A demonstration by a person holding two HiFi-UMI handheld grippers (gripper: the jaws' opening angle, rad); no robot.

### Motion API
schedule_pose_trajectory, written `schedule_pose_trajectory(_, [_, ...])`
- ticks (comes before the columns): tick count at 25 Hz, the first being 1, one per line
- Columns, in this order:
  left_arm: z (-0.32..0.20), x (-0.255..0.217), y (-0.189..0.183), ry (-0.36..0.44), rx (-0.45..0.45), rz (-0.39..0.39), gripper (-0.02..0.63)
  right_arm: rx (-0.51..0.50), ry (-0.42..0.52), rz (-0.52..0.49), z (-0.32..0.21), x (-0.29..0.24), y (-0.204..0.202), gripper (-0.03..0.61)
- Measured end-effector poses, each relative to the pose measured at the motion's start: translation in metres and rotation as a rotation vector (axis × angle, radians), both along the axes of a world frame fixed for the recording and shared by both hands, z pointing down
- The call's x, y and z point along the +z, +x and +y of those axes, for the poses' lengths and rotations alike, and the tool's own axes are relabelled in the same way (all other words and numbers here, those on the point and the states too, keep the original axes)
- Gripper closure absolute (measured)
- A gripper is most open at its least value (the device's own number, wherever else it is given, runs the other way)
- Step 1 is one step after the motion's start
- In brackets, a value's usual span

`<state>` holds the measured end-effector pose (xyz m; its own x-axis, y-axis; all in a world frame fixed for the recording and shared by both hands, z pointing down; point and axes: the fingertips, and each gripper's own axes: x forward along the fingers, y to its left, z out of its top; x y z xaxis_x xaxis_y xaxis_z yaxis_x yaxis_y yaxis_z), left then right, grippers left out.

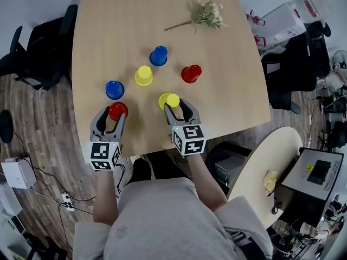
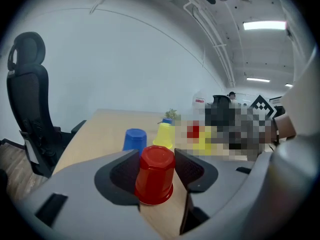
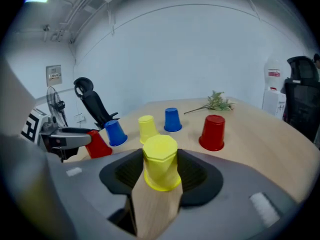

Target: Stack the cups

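Note:
Several upside-down plastic cups stand on the wooden table (image 1: pixel 227 47). My left gripper (image 1: pixel 113 114) is shut on a red cup (image 1: pixel 117 110) near the front edge; in the left gripper view the red cup (image 2: pixel 156 175) stands on the wood with a pad against each side. My right gripper (image 1: pixel 178 105) is shut on a yellow cup (image 1: pixel 169 99), and the right gripper view shows this yellow cup (image 3: pixel 161 163) upright between the pads, also on the table. Further back stand a blue cup (image 1: pixel 114 89), a second yellow cup (image 1: pixel 143 75), another blue cup (image 1: pixel 158 56) and a second red cup (image 1: pixel 191 73).
A dried flower sprig (image 1: pixel 203 16) lies at the table's far side. Black office chairs (image 1: pixel 43 53) stand to the left. A small round table (image 1: pixel 271 167) and boxes of equipment are at the right, beyond the table's edge.

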<state>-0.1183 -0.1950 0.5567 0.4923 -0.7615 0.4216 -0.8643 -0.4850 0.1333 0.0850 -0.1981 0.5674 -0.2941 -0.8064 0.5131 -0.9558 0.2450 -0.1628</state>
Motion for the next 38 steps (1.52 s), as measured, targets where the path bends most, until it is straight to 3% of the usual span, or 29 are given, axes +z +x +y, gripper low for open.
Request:
schedule_pose_trajectory(7, [0.001,0.005,0.049,-0.007,0.117,0.025,0.390,-0.181,-0.003,0.024,0.013,0.004,-0.063,0.356])
schedule_pose_trajectory(13, [0.003,0.011,0.063,-0.006,0.171,0.022,0.390,-0.201,-0.005,0.045,0.016,0.013,-0.072,0.356])
schedule_pose_trajectory(15, [0.007,0.007,0.062,-0.007,0.188,0.042,0.344,-0.193,-0.002,0.029,0.016,0.011,-0.070,0.350])
schedule_pose_trajectory(17, [0.008,-0.010,0.055,0.054,0.168,0.076,0.314,-0.194,0.003,0.006,0.017,0.008,-0.068,0.324])
schedule_pose_trajectory(20, [-0.010,-0.038,0.021,0.165,0.024,0.109,0.315,-0.197,0.020,-0.019,0.016,0.000,-0.064,0.318])
schedule_pose_trajectory(22, [-0.034,-0.036,-0.005,0.161,-0.083,0.087,0.316,-0.193,0.025,-0.028,0.015,-0.005,-0.062,0.318])
schedule_pose_trajectory(24, [-0.058,-0.022,-0.019,0.115,-0.130,0.038,0.316,-0.188,0.027,-0.040,0.016,-0.008,-0.061,0.318])
schedule_pose_trajectory(28, [-0.083,0.007,-0.012,0.029,-0.076,-0.062,0.317,-0.181,0.035,-0.049,0.018,-0.016,-0.057,0.318])
schedule_pose_trajectory(30, [-0.085,0.013,-0.010,0.013,-0.069,-0.085,0.391,-0.175,0.040,-0.051,0.018,-0.020,-0.053,0.318])
schedule_pose_trajectory(34, [-0.070,0.001,-0.025,0.042,-0.093,-0.086,0.391,-0.159,0.049,-0.060,0.016,-0.026,-0.044,0.318])
schedule_pose_trajectory(38, [-0.028,-0.006,-0.031,0.061,-0.051,-0.115,0.391,-0.148,0.055,-0.072,0.014,-0.029,-0.039,0.318])
